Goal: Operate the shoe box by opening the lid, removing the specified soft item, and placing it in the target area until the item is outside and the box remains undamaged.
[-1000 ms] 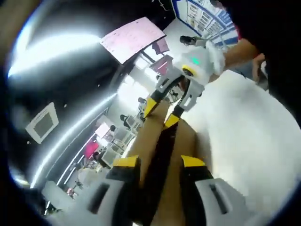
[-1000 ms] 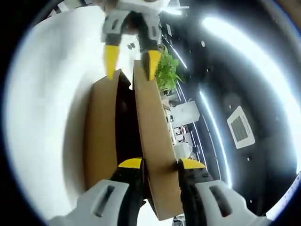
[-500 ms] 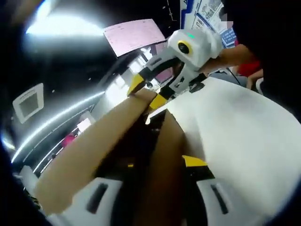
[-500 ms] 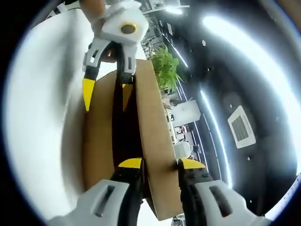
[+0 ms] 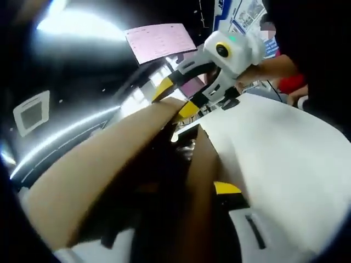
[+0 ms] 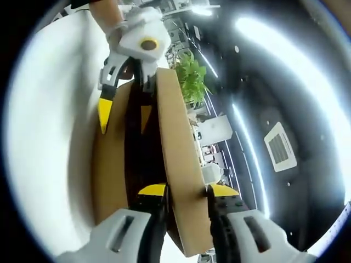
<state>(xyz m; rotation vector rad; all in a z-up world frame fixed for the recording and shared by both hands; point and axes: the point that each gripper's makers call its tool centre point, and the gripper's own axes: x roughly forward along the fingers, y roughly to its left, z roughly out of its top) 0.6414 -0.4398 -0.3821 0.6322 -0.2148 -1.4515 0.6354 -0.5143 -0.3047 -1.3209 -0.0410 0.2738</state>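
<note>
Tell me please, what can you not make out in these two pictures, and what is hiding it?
- Inside of the shoe box: dark in the right gripper view, so no soft item can be told.
- Left gripper in its own view: the brown lid covers one jaw, so its grip is unclear.
- Pink sheet, left gripper view: print too small.
- Right gripper: jaws stand on both sides of the lid edge; contact looks likely.

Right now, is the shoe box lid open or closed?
Open: the lid, clamped by the right gripper, stands apart from the box, showing a dark gap.

views face each other, close | share box (image 6: 175,181)
</note>
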